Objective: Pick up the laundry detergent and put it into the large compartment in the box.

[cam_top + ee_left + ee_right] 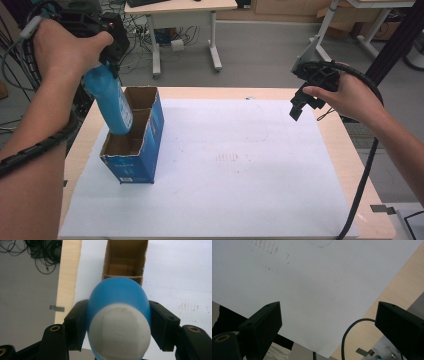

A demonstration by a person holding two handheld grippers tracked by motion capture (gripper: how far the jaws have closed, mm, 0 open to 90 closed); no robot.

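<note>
At the upper left of the high view, the left tongs (pixel 112 60) grip a blue bottle (pixel 110 102) tilted over the open blue carton (pixel 142 150), its lower end inside the carton's mouth. The carton stands at the left of a white sheet (pixel 240 165) covering the pale wooden desk (pixel 345 150). At the upper right, the right tongs (pixel 300 102) hang open and empty above the sheet. Behind, a grey floor carries another table (pixel 182 7) and tangled cables (pixel 135 30).
</note>
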